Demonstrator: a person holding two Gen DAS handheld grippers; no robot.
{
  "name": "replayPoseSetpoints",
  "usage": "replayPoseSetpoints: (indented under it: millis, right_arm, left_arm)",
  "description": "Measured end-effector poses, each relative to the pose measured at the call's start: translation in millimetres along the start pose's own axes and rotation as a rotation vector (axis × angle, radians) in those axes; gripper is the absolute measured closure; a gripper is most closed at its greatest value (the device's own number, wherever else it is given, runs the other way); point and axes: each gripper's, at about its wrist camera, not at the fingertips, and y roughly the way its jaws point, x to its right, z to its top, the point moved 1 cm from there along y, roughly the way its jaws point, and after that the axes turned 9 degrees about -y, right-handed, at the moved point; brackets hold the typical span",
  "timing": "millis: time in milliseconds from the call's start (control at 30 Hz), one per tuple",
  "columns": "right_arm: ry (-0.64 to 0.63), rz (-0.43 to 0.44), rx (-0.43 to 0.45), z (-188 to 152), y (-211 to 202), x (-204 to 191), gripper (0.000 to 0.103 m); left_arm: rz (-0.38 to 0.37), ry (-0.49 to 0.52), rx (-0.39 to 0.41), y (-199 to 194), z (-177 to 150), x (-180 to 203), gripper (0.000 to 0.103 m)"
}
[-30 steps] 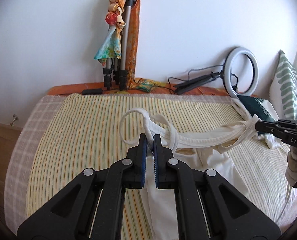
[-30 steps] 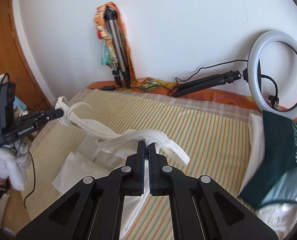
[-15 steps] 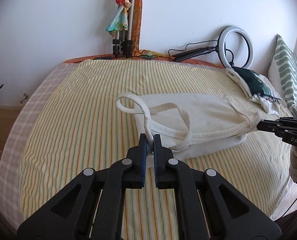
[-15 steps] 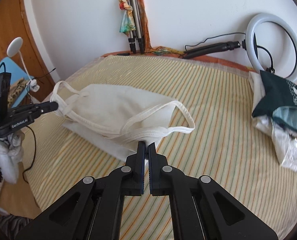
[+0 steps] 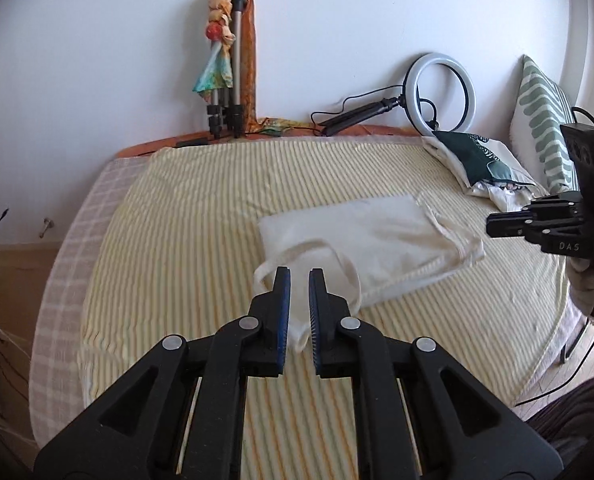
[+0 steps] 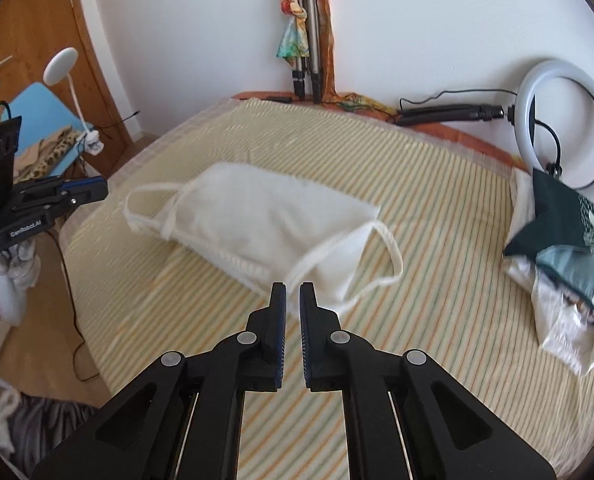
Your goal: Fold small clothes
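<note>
A cream sleeveless top (image 5: 361,236) lies folded in half on the striped bed sheet (image 5: 185,240), its shoulder straps loose at both near corners. My left gripper (image 5: 299,272) hangs just over the top's near left corner; its jaws are opening, a narrow gap shows between them, and the cloth lies slack below. In the right wrist view the top (image 6: 265,216) is blurred. My right gripper (image 6: 293,286) is over the near right corner by a strap loop (image 6: 393,256); its jaws are opening too, with nothing pinched. Each gripper shows in the other's view, the right (image 5: 497,226) and the left (image 6: 101,192).
A heap of clothes with a dark green piece (image 6: 557,216) lies at the right of the bed. A ring light (image 5: 443,92) and a tripod draped with scarves (image 5: 227,60) stand against the wall. A patterned pillow (image 5: 545,120) is at the far right. A blue chair (image 6: 45,120) is beside the bed.
Both grippers held the top stretched between them, carried it over and laid it down folded on the sheet. Their jaws have since parted slightly and the cloth has gone slack.
</note>
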Motion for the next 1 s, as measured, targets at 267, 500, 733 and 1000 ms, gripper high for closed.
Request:
replayPoseSetpoints:
  millis: [267, 500, 733, 1000]
  right_arm:
    - [0.057, -0.010, -0.151, 16, 69, 18, 0.098]
    - [-0.001, 0.055, -0.200, -23, 56, 0, 0.096]
    - [-0.070, 0.004, -0.227, -51, 23, -4, 0.094]
    - [0.071, 0.054, 0.003, 2, 1, 32, 0.093]
  left_arm:
    - [-0.001, 0.093, -0.119, 73, 22, 30, 0.096]
    - [0.012, 0.177, -0.228, 77, -30, 16, 0.096]
    - [0.022, 0.159, -0.226, 38, -60, -10, 0.096]
    - [-0.005, 0.063, -0.088, 18, -9, -11, 0.096]
